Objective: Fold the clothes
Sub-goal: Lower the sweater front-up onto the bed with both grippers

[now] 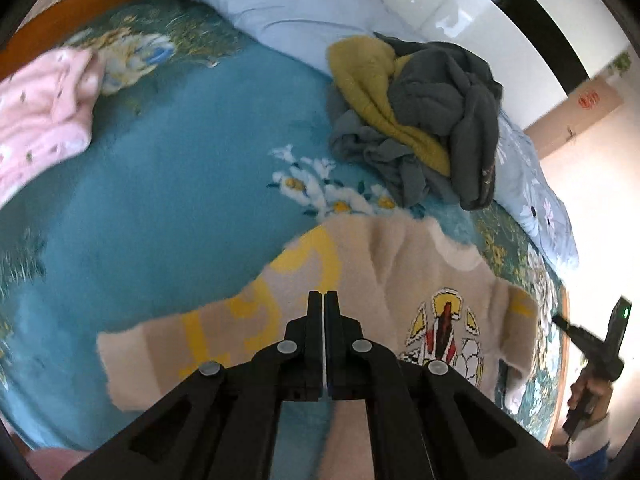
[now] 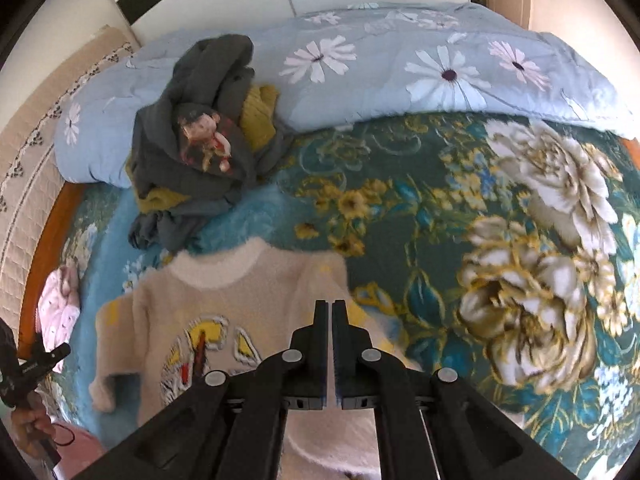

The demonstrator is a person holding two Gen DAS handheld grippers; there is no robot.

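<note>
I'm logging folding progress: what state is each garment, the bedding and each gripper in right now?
Beige sweater: spread flat, front up, unfolded; one sleeve stretched sideways.
Grey and mustard clothes: crumpled in one heap, unfolded.
Pink garment: bunched near the bed edge.
Light blue quilt: rolled along the far side.
Left gripper: jaws closed, above the sweater.
Right gripper: jaws closed; a grasp on fabric can't be told.

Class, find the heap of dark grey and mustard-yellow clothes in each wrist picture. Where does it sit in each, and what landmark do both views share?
Left wrist view: the heap of dark grey and mustard-yellow clothes sits upper right, beyond the beige sweater.
Right wrist view: the heap sits upper left, beyond the sweater's collar.
Shared landmark: the light blue daisy quilt lying against the heap.
</note>
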